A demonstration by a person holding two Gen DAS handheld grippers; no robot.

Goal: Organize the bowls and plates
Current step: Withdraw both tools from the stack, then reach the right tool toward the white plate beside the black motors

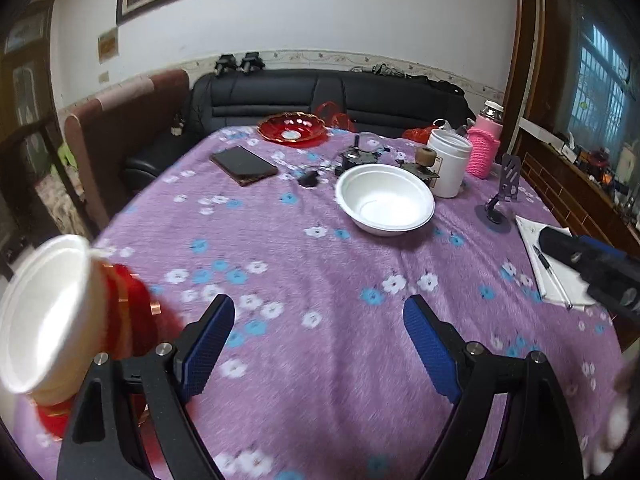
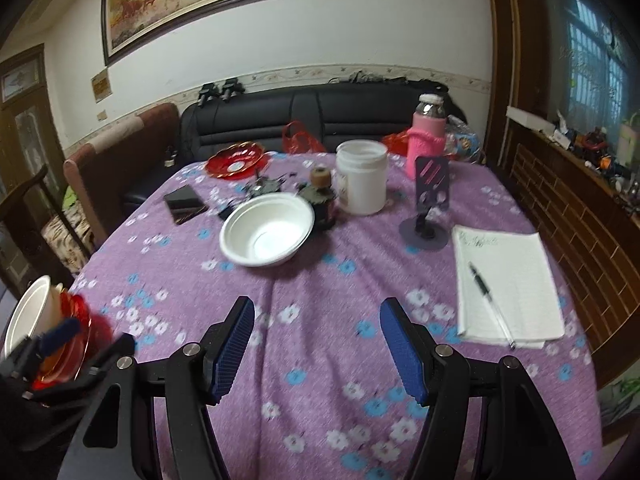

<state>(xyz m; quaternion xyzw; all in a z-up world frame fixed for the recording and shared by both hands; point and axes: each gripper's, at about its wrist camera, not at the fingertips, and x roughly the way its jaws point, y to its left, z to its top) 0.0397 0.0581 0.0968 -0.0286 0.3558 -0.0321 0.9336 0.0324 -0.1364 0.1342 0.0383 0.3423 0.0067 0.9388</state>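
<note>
Your right gripper [image 2: 316, 344], jaws spread and empty, faced the white bowl [image 2: 267, 230] ahead, slightly left; your left gripper [image 1: 320, 344], likewise spread, sat farther off.

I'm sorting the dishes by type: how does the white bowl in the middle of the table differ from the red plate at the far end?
The white bowl is deep, plain and matte; the red plate is shallow, glossy, with a scalloped gold-edged rim and a pale centre. The bowl sits nearer the cameras. Both rest upright and empty on the purple tablecloth.
</note>
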